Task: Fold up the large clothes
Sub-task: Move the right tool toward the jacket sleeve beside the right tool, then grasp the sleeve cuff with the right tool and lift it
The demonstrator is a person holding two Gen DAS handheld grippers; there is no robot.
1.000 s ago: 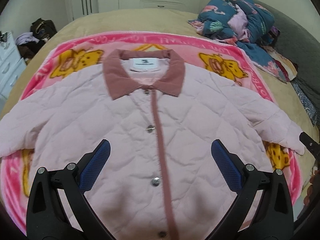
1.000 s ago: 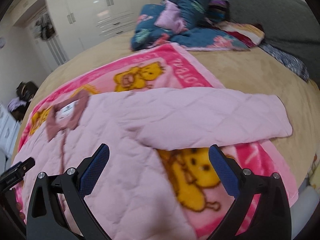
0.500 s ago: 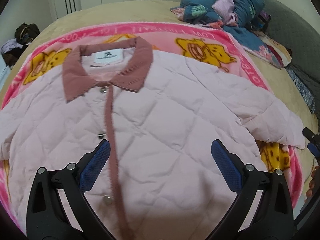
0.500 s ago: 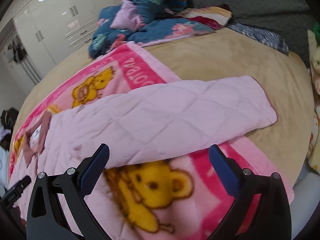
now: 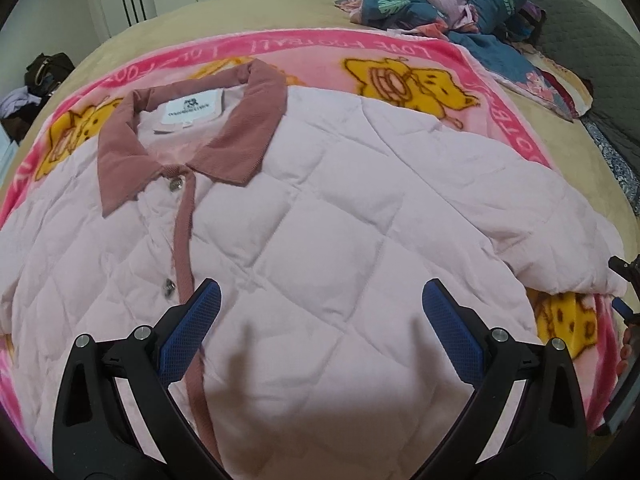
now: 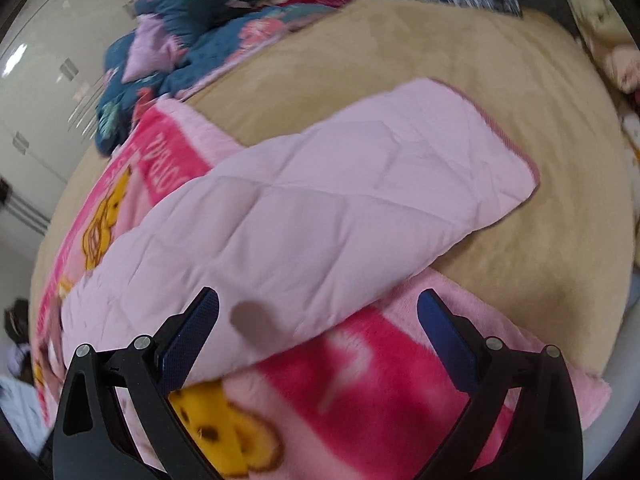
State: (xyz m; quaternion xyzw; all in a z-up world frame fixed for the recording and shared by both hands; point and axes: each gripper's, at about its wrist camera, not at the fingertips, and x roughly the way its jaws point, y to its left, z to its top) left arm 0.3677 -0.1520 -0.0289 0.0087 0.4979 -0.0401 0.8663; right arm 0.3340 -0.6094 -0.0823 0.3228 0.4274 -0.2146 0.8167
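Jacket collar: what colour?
Dusty rose-brown, darker than the pale pink jacket; the collar shows best in the left wrist view.

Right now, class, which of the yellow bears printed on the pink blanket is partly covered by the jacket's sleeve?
The bear beside the right gripper, tucked under the sleeve. The bear past the jacket's shoulder lies almost fully uncovered.

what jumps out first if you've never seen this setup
A pale pink quilted jacket with a dusty-rose collar lies buttoned and spread flat, filling the left wrist view. Under it is a hot-pink blanket with yellow cartoon bears, on a tan bed. In the right wrist view one sleeve stretches out past the blanket's edge, and both the left gripper and right gripper hover open.
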